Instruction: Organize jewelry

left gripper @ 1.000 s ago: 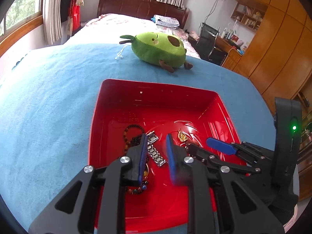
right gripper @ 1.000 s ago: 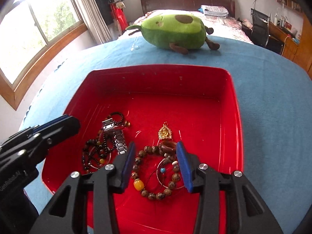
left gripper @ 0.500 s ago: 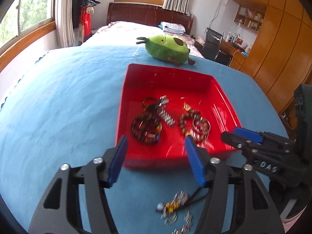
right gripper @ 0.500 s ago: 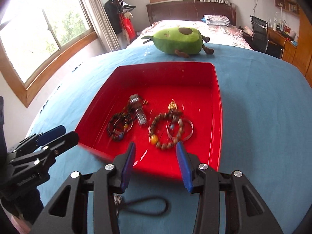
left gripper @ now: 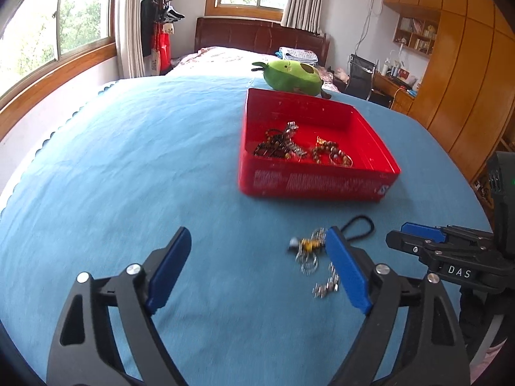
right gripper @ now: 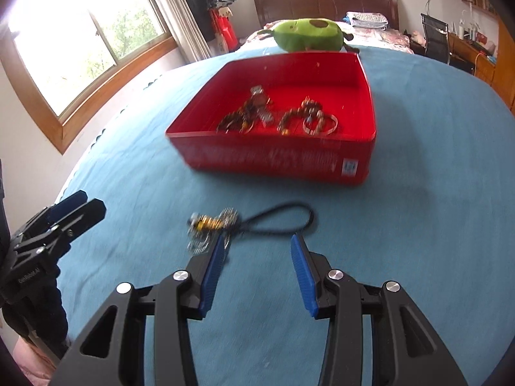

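step: fetching loose pendant cord (right gripper: 225, 225) off desk (left gripper: 128, 160) | both grippers' fingers wide open, empty | next: right gripper (right gripper: 256, 273) closes on cord at 12 o'clock, carries to red tray (right gripper: 273, 160)

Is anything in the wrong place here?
Yes. One necklace with a black cord lies on the blue cloth, outside the red box where the other jewelry sits. Both grippers, left and right, are open and empty near it.
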The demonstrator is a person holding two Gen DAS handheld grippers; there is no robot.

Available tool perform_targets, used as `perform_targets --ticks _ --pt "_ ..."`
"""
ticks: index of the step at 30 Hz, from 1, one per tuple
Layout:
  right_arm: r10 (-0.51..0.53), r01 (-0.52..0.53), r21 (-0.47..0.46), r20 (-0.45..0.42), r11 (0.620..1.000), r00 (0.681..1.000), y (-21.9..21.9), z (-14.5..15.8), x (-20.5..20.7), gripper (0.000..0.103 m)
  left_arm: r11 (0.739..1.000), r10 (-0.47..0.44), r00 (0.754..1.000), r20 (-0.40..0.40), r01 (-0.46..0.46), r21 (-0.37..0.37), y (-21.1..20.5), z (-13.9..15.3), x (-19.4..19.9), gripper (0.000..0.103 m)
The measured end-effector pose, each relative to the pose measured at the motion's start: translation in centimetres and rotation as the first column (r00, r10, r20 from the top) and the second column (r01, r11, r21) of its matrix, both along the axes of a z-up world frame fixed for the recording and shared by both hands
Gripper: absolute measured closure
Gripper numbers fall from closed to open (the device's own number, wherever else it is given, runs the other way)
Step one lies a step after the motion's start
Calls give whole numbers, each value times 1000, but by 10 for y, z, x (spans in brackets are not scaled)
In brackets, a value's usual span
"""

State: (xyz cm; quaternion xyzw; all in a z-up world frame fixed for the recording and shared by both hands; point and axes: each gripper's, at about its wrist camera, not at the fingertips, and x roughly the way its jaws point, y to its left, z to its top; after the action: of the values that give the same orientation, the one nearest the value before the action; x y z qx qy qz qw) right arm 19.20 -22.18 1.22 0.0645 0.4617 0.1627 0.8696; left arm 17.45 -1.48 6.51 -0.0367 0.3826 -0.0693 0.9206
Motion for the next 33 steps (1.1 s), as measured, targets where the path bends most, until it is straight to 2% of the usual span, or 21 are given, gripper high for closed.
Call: perform_targets --ticks 9,14,18,21,25,28,33 --pt "28 -28 21 -2 999 1000 17 -5 -39 60 1000 -28 1000 10 28 -1 11 -5 -39 12" --pt "18 -17 27 -18 999 1000 24 -7 -43 60 1000 -13 999 -44 13 5 25 -16 -24 7" --pt "-4 5 29 -39 1000 999 29 -8 -35 60 997 44 993 -109 -38 61 40 -36 0 6" --pt "-5 6 24 -60 1000 998 37 -11 -25 60 997 62 985 -158 -55 50 49 -51 10 6" --pt "-8 10 19 -101 1000 995 48 -20 -10 60 996 77 983 -169 -67 62 59 -59 14 6" --pt "-15 15 -3 -139 1000 990 58 -30 3 60 996 86 980 -177 -83 26 67 -58 13 6" --pt "-54 45 -58 -165 997 985 66 -44 19 58 996 89 980 -180 -89 11 69 -56 11 6"
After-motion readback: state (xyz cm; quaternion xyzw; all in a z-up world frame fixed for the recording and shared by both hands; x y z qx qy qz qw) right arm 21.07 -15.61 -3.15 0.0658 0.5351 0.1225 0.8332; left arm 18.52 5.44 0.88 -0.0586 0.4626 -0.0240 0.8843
